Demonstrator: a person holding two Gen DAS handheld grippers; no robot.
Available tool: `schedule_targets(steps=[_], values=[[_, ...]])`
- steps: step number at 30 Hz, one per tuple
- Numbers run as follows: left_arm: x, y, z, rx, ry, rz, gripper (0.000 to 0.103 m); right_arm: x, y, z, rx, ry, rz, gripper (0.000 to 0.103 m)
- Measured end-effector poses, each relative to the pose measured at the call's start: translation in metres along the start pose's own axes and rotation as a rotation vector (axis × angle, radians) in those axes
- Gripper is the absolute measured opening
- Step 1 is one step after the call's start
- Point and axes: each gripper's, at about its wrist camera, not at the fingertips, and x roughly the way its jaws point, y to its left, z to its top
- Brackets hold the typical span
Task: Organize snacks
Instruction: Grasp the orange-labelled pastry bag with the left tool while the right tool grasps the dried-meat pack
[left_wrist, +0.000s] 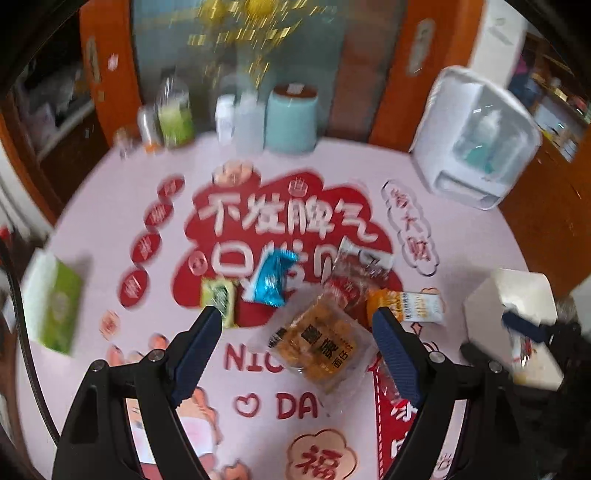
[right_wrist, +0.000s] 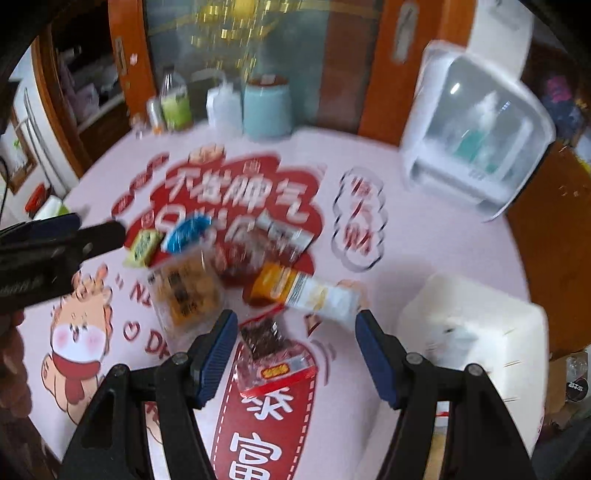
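Above the pink printed tablecloth (left_wrist: 461, 229), both the left gripper (left_wrist: 297, 325) and right gripper (right_wrist: 293, 328) hang wide open, empty, over clear-wrapped golden pastry (left_wrist: 314, 343) mid-frame.

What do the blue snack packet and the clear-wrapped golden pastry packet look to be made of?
Blue snack packet: probably metallised foil film, glossy, crinkled, with bright highlights. Clear-wrapped golden pastry packet: thin transparent plastic film, since the contents show through; blur leaves the finish uncertain.

Six snack packets (left_wrist: 314, 343) — one white box (right_wrist: 476, 354), two claws (left_wrist: 299, 328).
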Motion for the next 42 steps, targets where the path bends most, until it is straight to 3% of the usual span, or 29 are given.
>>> schedule_targets(steps=[9,20,27,36,42], values=[[0.084,-0.01,-0.014,-0.081,0.129,-0.001,0.083,0.073,0.017,-0.009,-0.039,0.194,0.047,0.067],[0.109,-0.012,-0.014,-0.123,0.157,0.044,0.083,0.117,0.01,-0.015,0.0,0.301,0.08,0.067],[0.113,-0.004,-0.017,-0.19,0.181,0.082,0.086,0.108,0.017,-0.017,-0.042,0.286,0.079,0.05],[0.123,-0.016,-0.02,-0.221,0.169,0.154,0.103,0.098,0.03,-0.024,-0.084,0.282,0.056,0.047],[0.134,-0.026,-0.021,-0.188,0.165,0.239,0.103,0.095,0.027,-0.029,-0.08,0.282,0.065,0.047]])
